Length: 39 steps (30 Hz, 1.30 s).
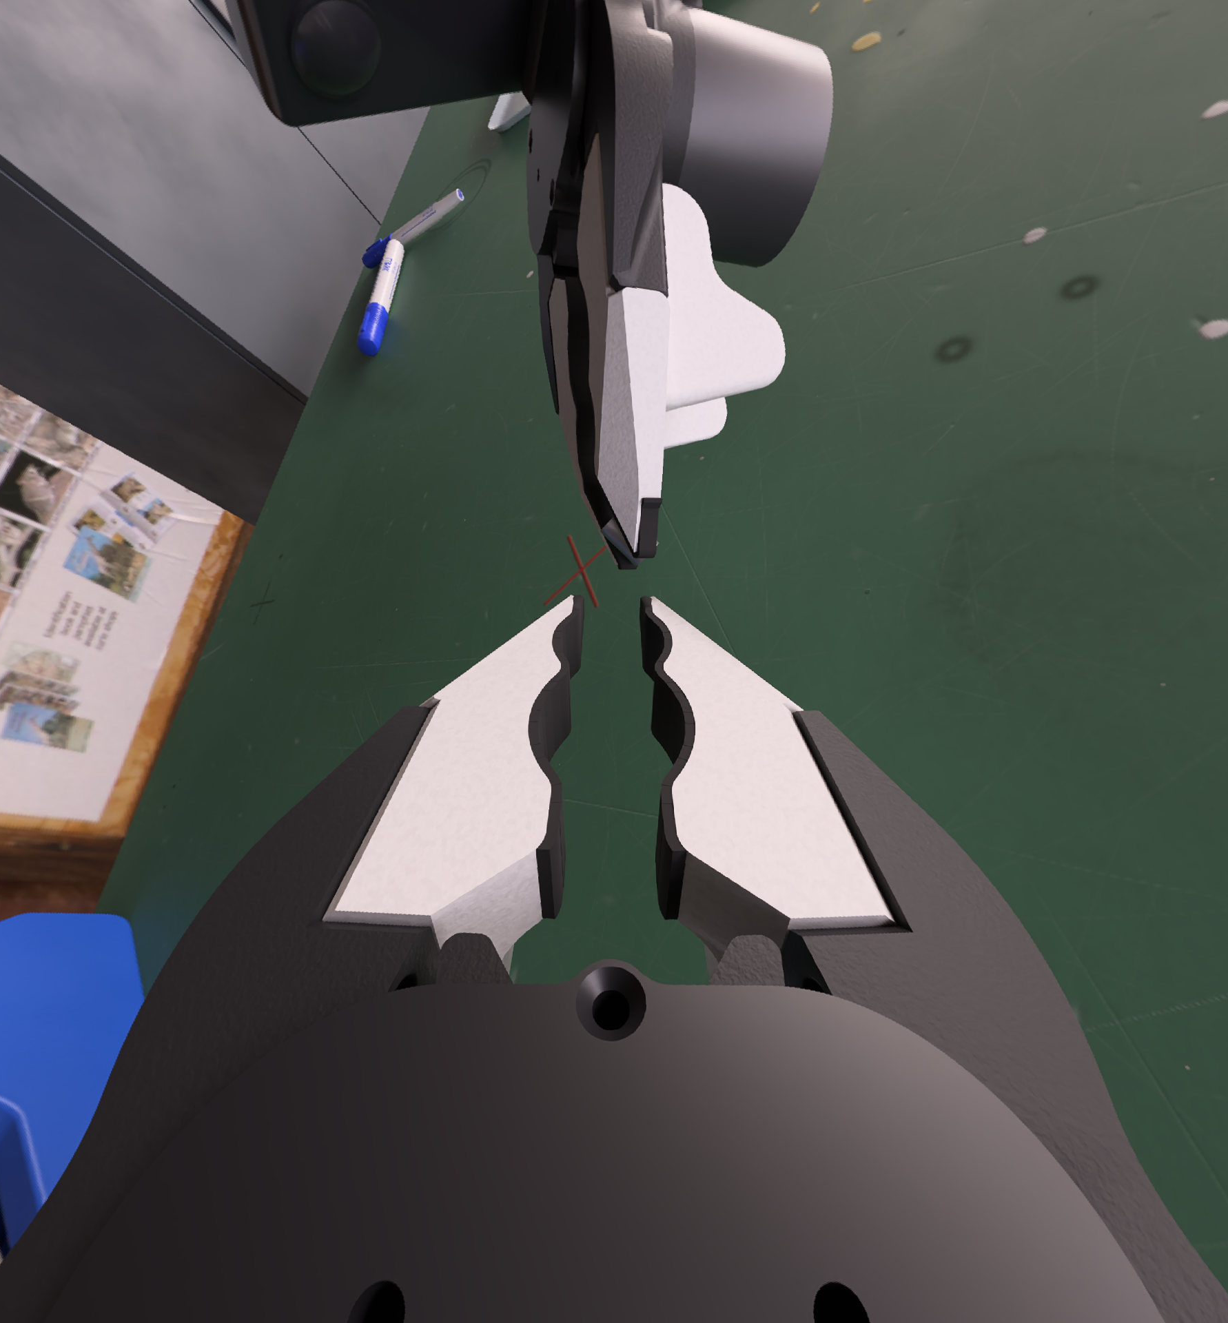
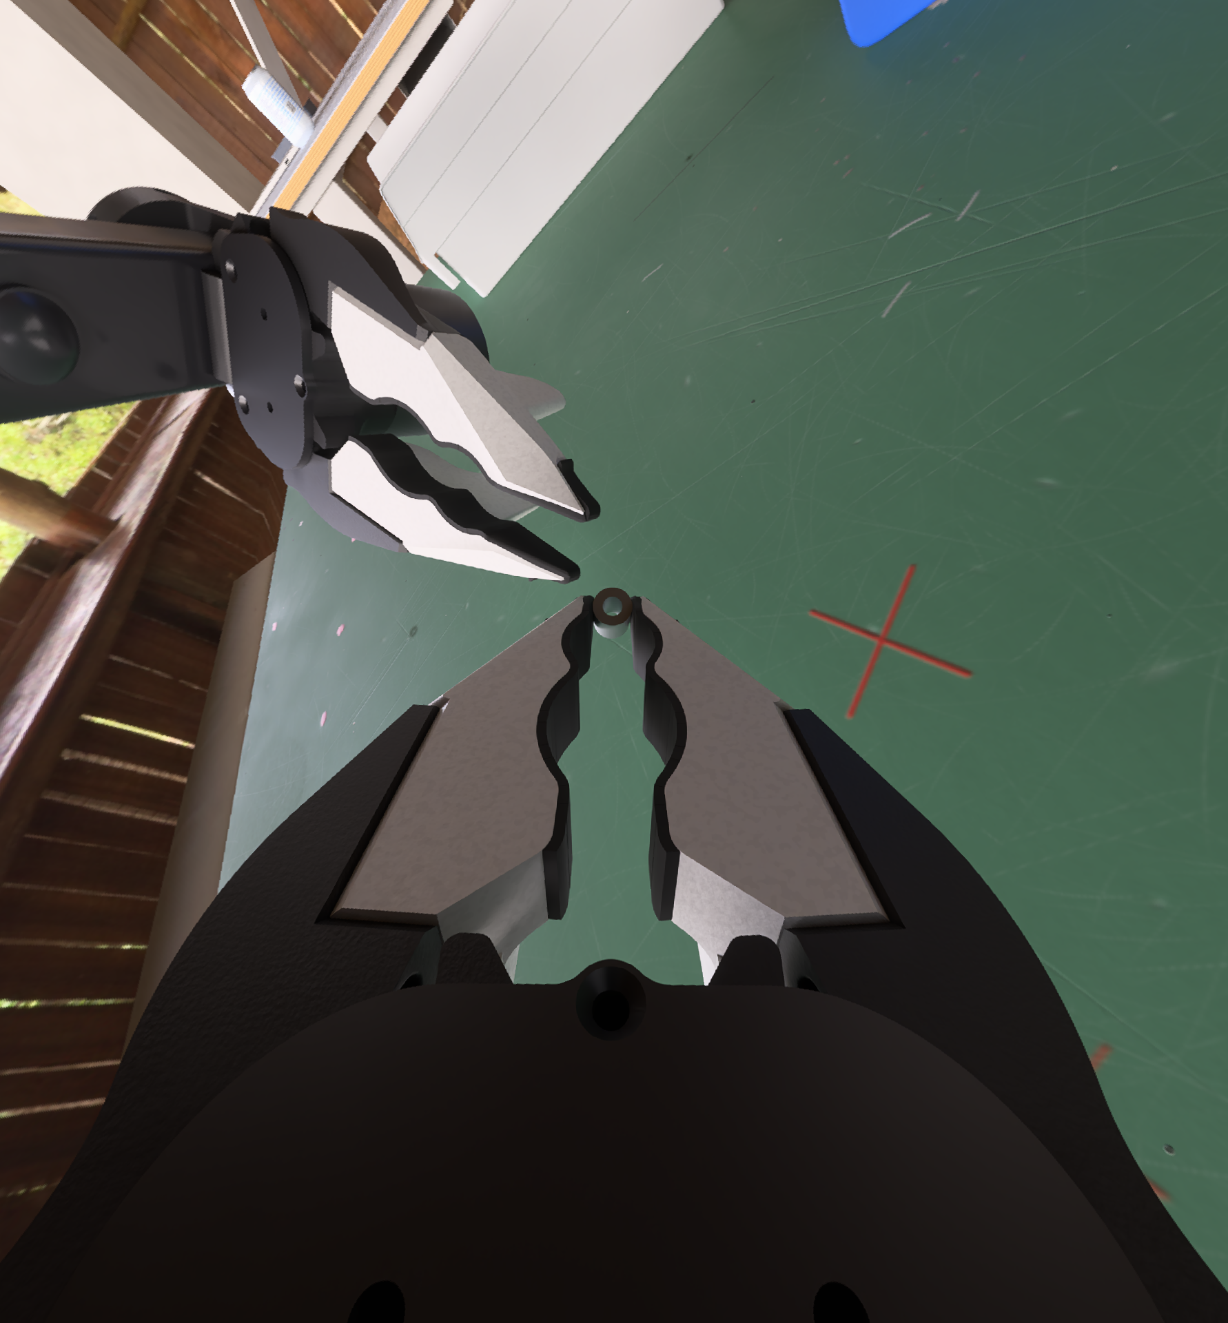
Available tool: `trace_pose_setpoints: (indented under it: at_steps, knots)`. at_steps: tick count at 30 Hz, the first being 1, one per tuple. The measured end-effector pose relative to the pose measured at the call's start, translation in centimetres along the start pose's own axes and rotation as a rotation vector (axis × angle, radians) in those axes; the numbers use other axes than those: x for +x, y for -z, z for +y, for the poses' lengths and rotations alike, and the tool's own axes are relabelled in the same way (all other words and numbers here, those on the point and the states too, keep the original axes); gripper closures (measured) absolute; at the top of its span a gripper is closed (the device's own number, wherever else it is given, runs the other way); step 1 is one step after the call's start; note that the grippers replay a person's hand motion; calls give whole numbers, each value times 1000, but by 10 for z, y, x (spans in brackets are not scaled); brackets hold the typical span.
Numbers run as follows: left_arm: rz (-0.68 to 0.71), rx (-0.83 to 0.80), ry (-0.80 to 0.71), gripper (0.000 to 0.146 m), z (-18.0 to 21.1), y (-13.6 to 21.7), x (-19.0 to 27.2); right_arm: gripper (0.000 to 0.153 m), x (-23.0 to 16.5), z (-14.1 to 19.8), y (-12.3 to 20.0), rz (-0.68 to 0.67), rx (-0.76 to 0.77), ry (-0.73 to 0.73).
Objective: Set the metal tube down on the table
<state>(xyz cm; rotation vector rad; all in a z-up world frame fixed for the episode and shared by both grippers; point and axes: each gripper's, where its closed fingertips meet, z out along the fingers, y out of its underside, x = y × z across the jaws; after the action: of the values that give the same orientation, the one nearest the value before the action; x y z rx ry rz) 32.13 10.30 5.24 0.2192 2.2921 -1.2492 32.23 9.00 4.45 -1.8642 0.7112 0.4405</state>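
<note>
The metal tube is small and short, seen end-on with its bore showing. My right gripper is shut on it at the very fingertips, over the green table. My left gripper is open a little and empty, pointing at the table. In the left wrist view the right gripper comes down from the top, its tips just beyond mine; the tube is hidden there. In the right wrist view the left gripper sits just up-left of the tube, apart from it.
A red cross is marked on the table under the grippers and shows to the right in the right wrist view. Two blue-capped markers lie near the table's left edge. A white panel lies at the far edge.
</note>
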Motion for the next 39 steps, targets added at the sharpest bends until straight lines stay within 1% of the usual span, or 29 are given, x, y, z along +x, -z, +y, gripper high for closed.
trace_pose_setpoints:
  at_steps: [5, 13, 18, 22, 27, 31, 33, 34, 35, 36, 38, 39]
  knots:
    - [-22, -30, -72, 135, 3, -3, 4, 143, -1, 3, -3, -9, -18, -19]
    - [-44, -69, -141, 142, 7, -5, 6, 143, 1, 7, -6, -13, -44, -56]
    - [-38, -100, -159, 143, 11, -5, 8, 143, 2, 10, -9, 4, -67, -52]
    - [-110, -111, -151, 144, 11, -5, -1, 143, 7, 2, -8, 42, -18, -53]
    - [-147, -144, -189, 144, 17, -7, -4, 143, 13, 1, -11, 153, -24, 11]
    - [-163, -150, -204, 144, 19, -7, -5, 143, 16, -1, -12, 191, -21, 32]
    - [-155, -135, -177, 144, 18, -7, -5, 143, 17, -1, -11, 211, -18, 45]
    - [-138, -111, -154, 144, 14, -6, -3, 143, 23, -2, -9, 249, -21, 60]
    - [-103, -53, -122, 144, 7, -4, 0, 143, 29, -3, -6, 312, -27, 86]
    - [-88, -19, -91, 144, 2, -2, 1, 143, 30, -5, -4, 339, -20, 110]
    - [-108, -46, -100, 144, 4, -2, -2, 143, 23, -9, -2, 265, 20, 95]
    - [-109, -59, -101, 144, 7, -3, -2, 143, 24, -8, -2, 257, 23, 87]
